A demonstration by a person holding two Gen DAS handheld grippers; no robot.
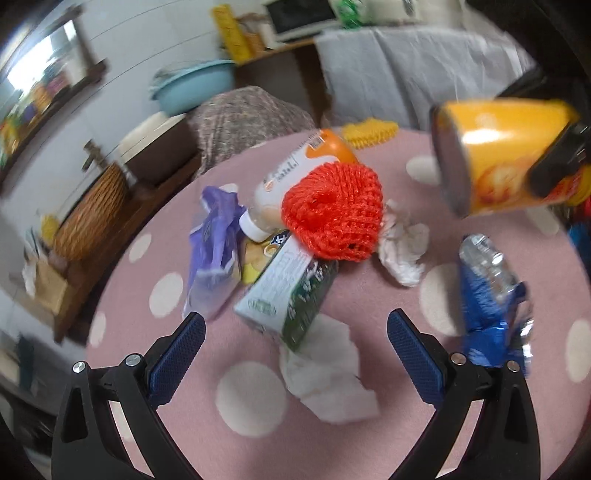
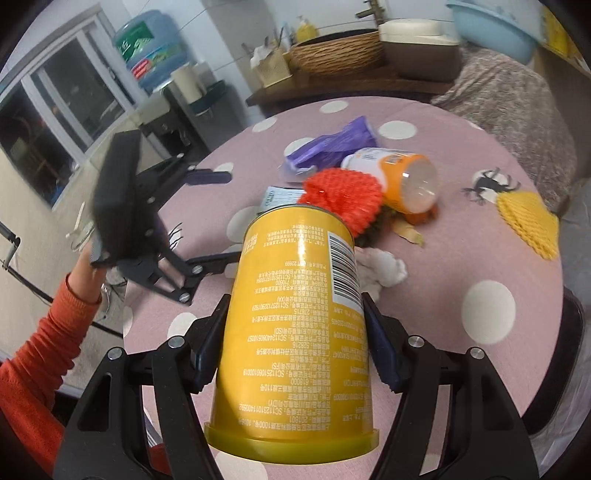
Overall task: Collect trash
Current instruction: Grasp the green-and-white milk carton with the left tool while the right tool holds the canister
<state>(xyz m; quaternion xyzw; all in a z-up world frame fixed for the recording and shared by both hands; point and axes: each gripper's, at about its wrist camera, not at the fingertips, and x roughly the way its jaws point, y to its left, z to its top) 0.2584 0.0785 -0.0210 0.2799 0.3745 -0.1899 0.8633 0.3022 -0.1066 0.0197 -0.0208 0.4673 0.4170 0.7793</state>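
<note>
My right gripper (image 2: 295,306) is shut on a yellow can (image 2: 295,314), held above the pink dotted table (image 2: 443,240); the can (image 1: 509,158) shows at the upper right of the left wrist view. My left gripper (image 1: 295,321) is open over a pile of trash, touching nothing. In the pile are a red foam net (image 1: 332,210), a white and orange bottle (image 1: 295,177), a green and white carton (image 1: 288,291), a purple wrapper (image 1: 214,243), crumpled tissues (image 1: 325,376) and a blue wrapper (image 1: 487,295). In the right wrist view the left gripper (image 2: 221,218) is at the left, held by an orange-sleeved hand (image 2: 74,288).
A yellow foam net (image 2: 528,221) lies near the table's far right edge. A cloth-covered chair (image 2: 517,103) stands behind the table. Beyond it are a wicker basket (image 2: 336,55), a blue basin (image 2: 495,29) and a water jug (image 2: 151,48).
</note>
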